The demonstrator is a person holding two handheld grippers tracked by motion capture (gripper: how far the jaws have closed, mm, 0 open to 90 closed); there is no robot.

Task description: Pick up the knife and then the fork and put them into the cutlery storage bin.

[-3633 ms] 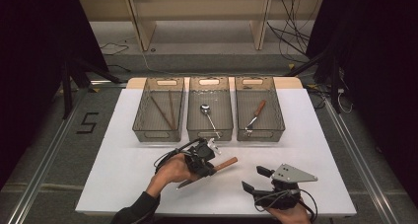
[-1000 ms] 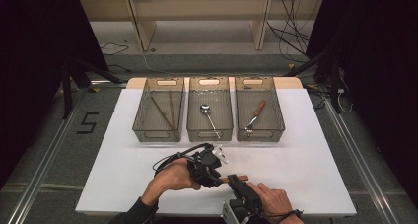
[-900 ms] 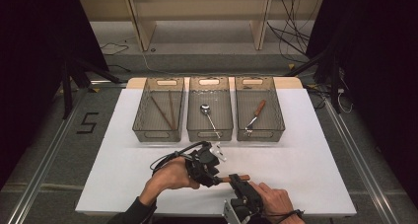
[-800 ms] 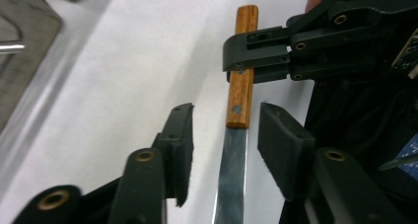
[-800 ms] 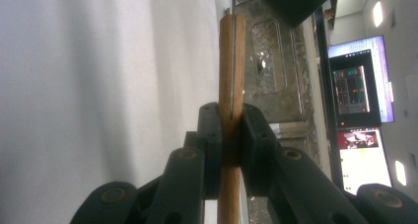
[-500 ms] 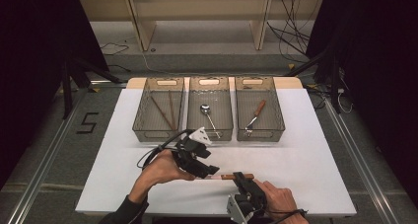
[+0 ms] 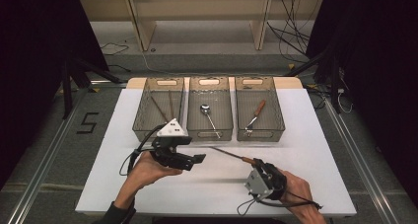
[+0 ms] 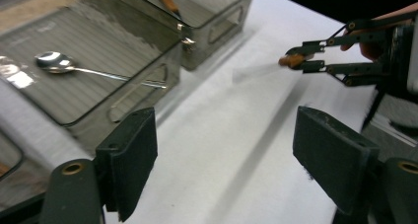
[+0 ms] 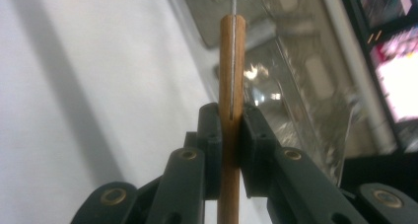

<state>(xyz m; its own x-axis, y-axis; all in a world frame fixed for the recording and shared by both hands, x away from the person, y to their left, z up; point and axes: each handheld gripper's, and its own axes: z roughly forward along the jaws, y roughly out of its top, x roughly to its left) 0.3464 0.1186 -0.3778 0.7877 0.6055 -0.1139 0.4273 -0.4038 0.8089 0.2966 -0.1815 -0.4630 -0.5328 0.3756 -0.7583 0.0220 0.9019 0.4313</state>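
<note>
Since a second ago the left gripper (image 7: 197, 159) has drawn left, its jaws just opening, now empty; the right gripper (image 7: 257, 163) clamps the wooden-handled knife (image 7: 231, 155) above the white table (image 7: 315, 135), near three bins before dark room shelving

I see a knife (image 9: 231, 86) with a smooth wooden handle and thin shiny metal blade, between my matt black pads (image 9: 211, 135). Ahead, bins (image 7: 260, 110) of smoky glossy plastic; one holds a polished metal spoon (image 8: 64, 63).
</note>
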